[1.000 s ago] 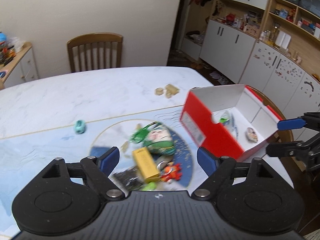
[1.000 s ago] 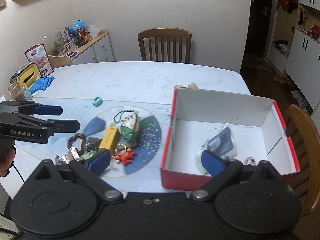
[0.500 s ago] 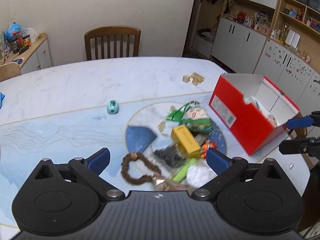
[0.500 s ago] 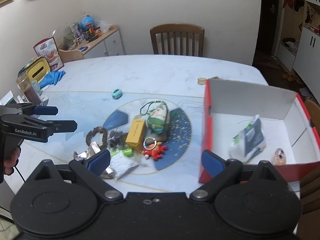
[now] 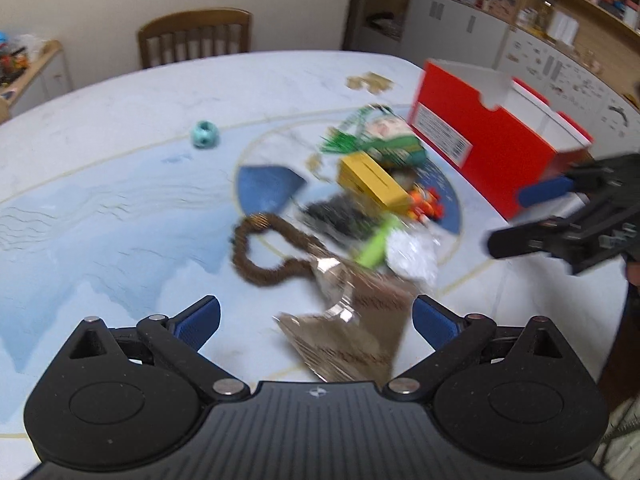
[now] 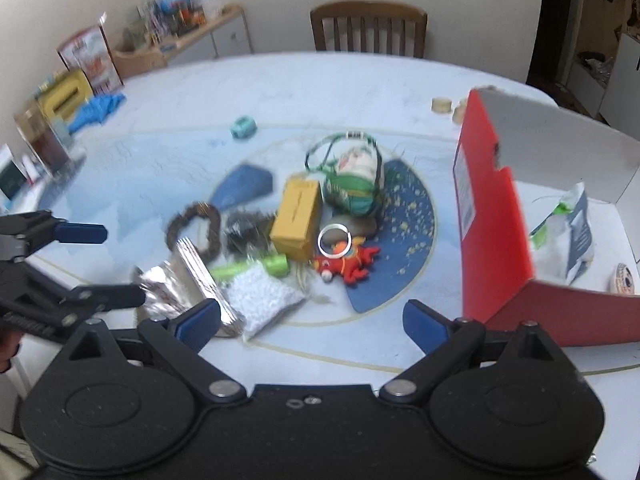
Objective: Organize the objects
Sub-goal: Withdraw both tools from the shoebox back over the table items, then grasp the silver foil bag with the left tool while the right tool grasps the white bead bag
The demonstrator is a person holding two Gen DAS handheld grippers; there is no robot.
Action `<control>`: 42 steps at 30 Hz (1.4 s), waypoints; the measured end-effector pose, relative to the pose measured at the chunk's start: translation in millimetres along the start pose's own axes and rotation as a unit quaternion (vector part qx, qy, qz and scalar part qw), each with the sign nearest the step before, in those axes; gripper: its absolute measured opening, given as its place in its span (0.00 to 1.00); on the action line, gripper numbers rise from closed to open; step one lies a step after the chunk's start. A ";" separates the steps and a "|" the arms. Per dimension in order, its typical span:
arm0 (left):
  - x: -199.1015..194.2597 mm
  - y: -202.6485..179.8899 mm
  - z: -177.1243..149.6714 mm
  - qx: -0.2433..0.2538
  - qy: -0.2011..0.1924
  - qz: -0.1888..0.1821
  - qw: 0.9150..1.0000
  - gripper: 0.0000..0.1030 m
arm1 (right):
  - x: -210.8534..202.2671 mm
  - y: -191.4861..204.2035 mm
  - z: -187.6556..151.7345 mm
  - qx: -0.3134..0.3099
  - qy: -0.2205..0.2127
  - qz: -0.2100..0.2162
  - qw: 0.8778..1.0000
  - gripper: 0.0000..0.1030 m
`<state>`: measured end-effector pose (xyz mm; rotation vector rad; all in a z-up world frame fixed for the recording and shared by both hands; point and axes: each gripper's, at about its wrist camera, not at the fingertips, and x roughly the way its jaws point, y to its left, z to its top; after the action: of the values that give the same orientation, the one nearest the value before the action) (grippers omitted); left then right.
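Note:
A pile of small objects lies mid-table: a yellow box [image 6: 298,216], a green-and-white pouch [image 6: 356,180], a red crab toy [image 6: 346,262], a brown bead bracelet [image 6: 196,230], a green tube [image 6: 250,268], a white bead bag [image 6: 266,294] and a foil packet [image 6: 188,284]. The red box [image 6: 496,216] stands to the right and holds a white packet [image 6: 568,228]. My left gripper [image 5: 316,320] is open and empty above the foil packet [image 5: 356,320]. My right gripper [image 6: 312,320] is open and empty in front of the pile.
A teal toy [image 6: 243,127] and two wooden rolls [image 6: 442,105] lie apart on the table. A chair [image 6: 368,28] stands at the far side. A cabinet with clutter [image 6: 176,20] and items at the left edge [image 6: 60,100] flank the table. Shelving [image 5: 560,32] stands beyond the red box.
Both grippers have swung left and moved closer to the pile; the red box has shifted right in both views. The left gripper now hangs over the foil packet. Both stay open.

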<state>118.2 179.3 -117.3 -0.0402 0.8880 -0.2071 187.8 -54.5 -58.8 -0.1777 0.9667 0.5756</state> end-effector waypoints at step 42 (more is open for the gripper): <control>24.7 -8.7 -15.5 0.033 0.017 -0.021 0.999 0.57 | 57.4 34.3 7.7 -0.050 0.041 0.038 0.997 0.43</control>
<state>120.0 166.7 -145.1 0.0051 0.9134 -0.2766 199.8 -0.8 -97.6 -0.2558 1.0276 0.6914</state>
